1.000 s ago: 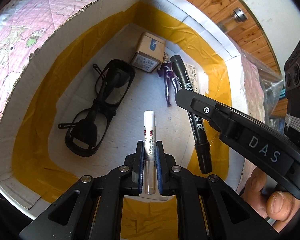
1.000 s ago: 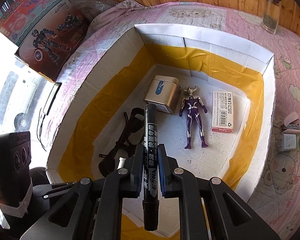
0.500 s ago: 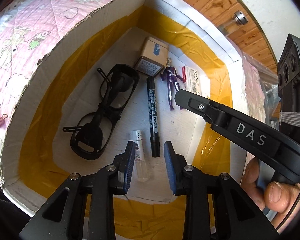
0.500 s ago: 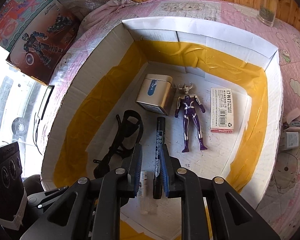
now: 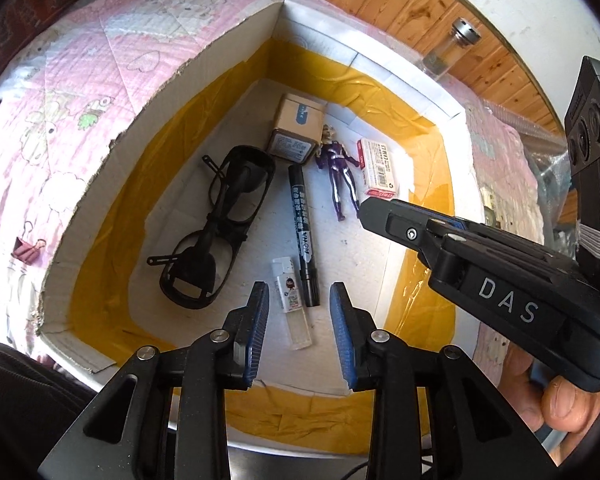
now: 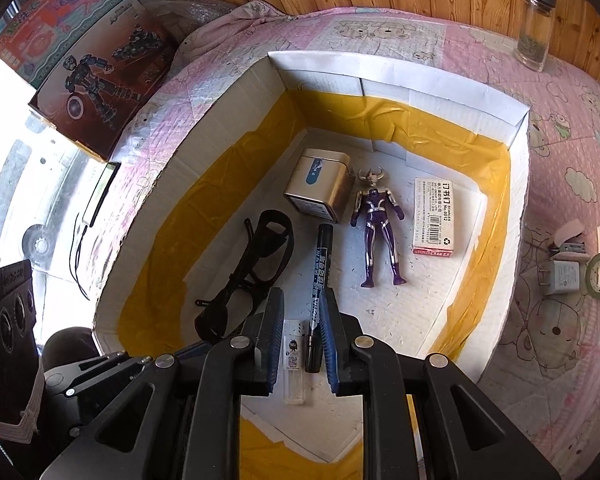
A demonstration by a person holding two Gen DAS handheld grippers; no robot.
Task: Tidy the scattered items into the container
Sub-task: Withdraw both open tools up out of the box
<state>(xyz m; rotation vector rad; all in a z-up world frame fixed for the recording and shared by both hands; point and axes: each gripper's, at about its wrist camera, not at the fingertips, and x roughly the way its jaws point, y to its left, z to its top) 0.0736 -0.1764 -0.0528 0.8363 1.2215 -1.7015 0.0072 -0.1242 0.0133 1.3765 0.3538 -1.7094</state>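
Left wrist view: left gripper [image 5: 298, 320] with jaws parted and empty, having just been opening; a second ago they clamped the clear-bodied pen [image 5: 293, 308], which now lies loose on the floor of the cardboard box [image 5: 100, 184], just beyond and between the fingertips. Beside it on the right lies the black marker [image 5: 304, 236], earlier held aloft by the right gripper [image 5: 370, 208], whose black body crosses in from the right with a person's hand [image 5: 556, 392] under it. Ahead of the fingers lie black glasses [image 5: 216, 228] to the left, and farther off a tan tin [image 5: 296, 132], a purple figure [image 5: 342, 172] and a staple box [image 5: 380, 172].

Right wrist view: right gripper [image 6: 302, 332] with jaws slightly apart, having just been opening, pads clear of the marker [image 6: 318, 292] that rests on the box floor between them; the pen [image 6: 293, 360] lies parallel, touching or nearly touching its left side. Only this view shows a glass jar [image 6: 534, 24] on the pink quilt [image 6: 560, 360] far ahead to the right, toy cartons [image 6: 92, 64] to the left, and a charger [image 6: 562, 278] outside the box wall [image 6: 516, 184].
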